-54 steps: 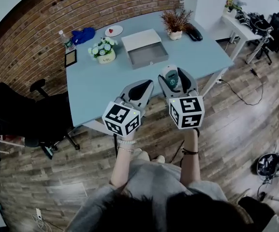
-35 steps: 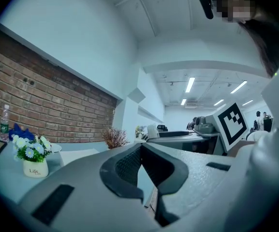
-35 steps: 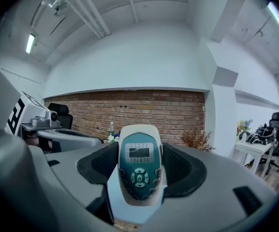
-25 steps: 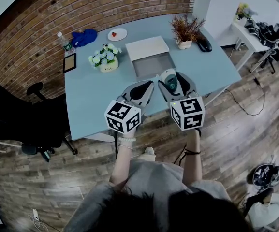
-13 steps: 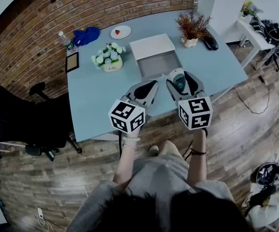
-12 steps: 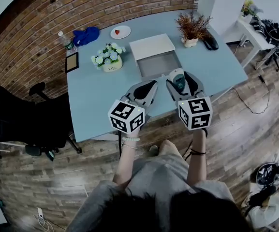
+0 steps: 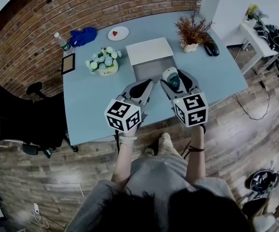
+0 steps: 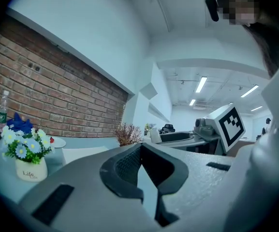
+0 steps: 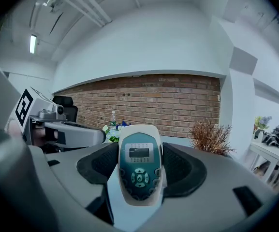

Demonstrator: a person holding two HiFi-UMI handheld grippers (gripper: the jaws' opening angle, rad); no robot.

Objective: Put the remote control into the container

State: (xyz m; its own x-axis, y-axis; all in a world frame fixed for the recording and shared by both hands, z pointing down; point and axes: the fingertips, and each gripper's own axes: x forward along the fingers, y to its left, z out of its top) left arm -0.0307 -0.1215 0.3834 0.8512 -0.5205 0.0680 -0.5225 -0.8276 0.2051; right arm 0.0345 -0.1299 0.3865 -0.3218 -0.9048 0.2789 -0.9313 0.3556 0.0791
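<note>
A white, oval remote control point(image 9: 139, 178) with a teal face, small screen and round buttons is held upright between the jaws of the right gripper point(image 9: 139, 159). A white rectangular container point(image 7: 148, 51), open and grey inside, is seen nearby.

Left gripper point(image 7: 148, 82) closed; right gripper point(image 7: 173, 77) clamped.

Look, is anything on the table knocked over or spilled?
No, nothing stands out. The flower pot and dried plant stand upright, and the remote control sits snugly in the right hand-held gripper.
</note>
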